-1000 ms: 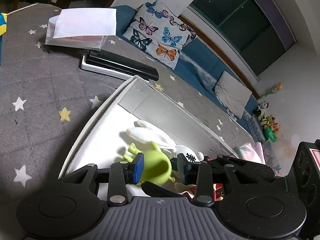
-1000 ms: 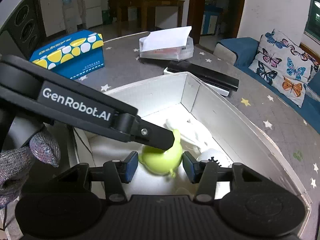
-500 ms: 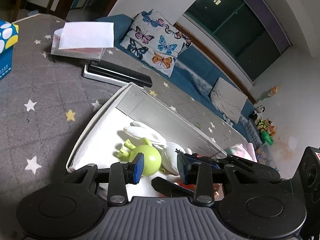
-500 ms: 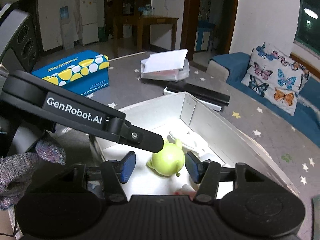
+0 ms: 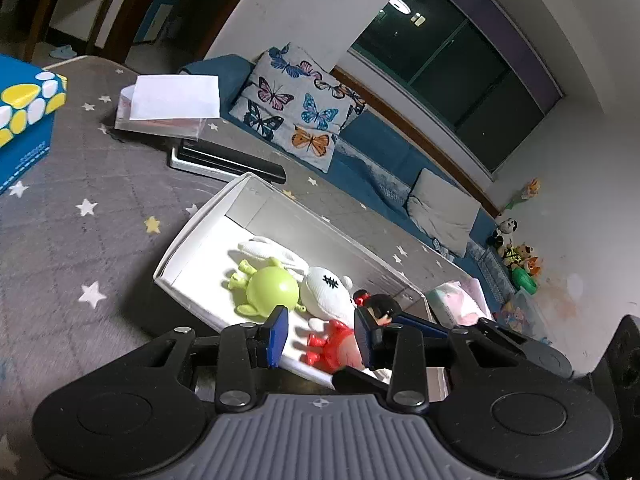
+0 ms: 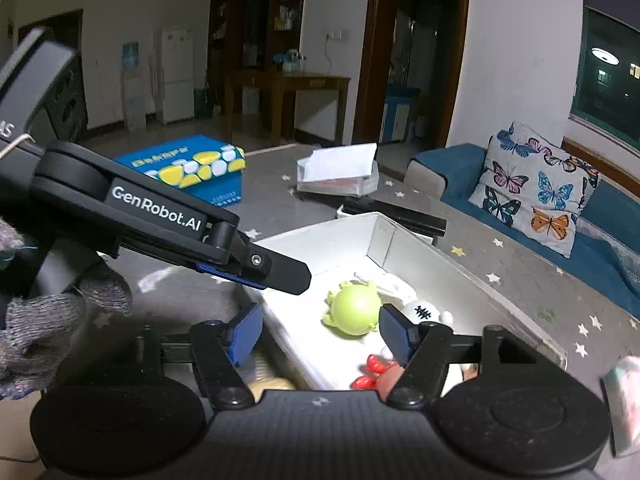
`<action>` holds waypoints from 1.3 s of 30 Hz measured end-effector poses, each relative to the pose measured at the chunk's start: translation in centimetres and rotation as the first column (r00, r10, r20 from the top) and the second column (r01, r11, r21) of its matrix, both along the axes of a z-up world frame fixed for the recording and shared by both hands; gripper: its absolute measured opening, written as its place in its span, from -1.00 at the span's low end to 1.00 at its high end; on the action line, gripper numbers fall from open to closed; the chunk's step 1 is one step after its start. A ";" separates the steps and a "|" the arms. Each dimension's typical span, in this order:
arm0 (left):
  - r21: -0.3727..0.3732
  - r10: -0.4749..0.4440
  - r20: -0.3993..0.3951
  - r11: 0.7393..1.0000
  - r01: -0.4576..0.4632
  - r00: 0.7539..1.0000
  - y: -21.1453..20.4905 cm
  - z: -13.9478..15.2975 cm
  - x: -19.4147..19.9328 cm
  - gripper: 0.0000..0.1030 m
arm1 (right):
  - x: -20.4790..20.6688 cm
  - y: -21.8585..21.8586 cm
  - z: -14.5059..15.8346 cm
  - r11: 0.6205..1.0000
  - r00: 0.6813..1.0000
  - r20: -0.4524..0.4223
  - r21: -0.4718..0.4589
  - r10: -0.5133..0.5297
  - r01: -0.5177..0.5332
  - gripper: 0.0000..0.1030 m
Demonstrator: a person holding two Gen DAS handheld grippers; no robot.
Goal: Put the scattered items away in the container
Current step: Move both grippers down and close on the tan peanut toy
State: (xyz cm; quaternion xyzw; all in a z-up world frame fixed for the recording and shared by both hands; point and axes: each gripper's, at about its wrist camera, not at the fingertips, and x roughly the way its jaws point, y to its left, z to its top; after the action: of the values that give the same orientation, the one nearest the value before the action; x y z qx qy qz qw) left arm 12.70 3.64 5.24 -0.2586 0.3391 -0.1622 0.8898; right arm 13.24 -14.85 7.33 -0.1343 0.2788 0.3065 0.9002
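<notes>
The green toy (image 5: pixel 273 289) is lying on its back inside the white box (image 5: pixel 192 232), touching the white plush rabbit (image 5: pixel 326 288), with a red figure (image 5: pixel 334 346) just beside them. I am judging the green one as light, hard and smooth, so it may be slipping under pinch; I would be taking it across its round body, not the thin limbs. The rabbit looks soft and forgiving anywhere.

My left gripper (image 5: pixel 318 336) is hanging over the box's near rim, fingers apart and gripping nothing, the toys just ahead of it. My right gripper (image 6: pixel 320 334) is hovering likewise, spread wide and empty, the green toy (image 6: pixel 354 308) sitting between its fingertips' line and beyond.
</notes>
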 end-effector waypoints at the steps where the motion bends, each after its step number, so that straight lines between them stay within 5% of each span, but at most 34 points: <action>1: 0.001 0.000 0.006 1.000 0.000 1.000 0.0 0.1 -0.5 -0.26 | -0.6 -0.2 0.0 1.000 1.000 0.006 0.007 -0.002 0.002 0.30; 15: 0.011 0.005 -0.031 1.000 -0.005 1.000 0.7 -2.5 -4.5 -0.26 | -6.6 -0.8 -2.6 1.000 1.000 -0.004 0.009 0.006 -0.006 0.31; 39: -0.030 -0.005 -0.110 1.000 0.002 0.994 0.1 -5.9 -3.5 -0.26 | -4.7 -0.8 -8.1 0.992 0.984 -0.147 0.067 -0.097 0.108 0.28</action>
State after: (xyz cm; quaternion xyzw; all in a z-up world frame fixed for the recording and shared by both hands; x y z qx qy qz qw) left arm 9.20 3.70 -0.62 -0.2799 0.3854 -0.1543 0.8656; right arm 8.50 -15.62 -0.74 -0.0638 0.3376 0.2789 0.8967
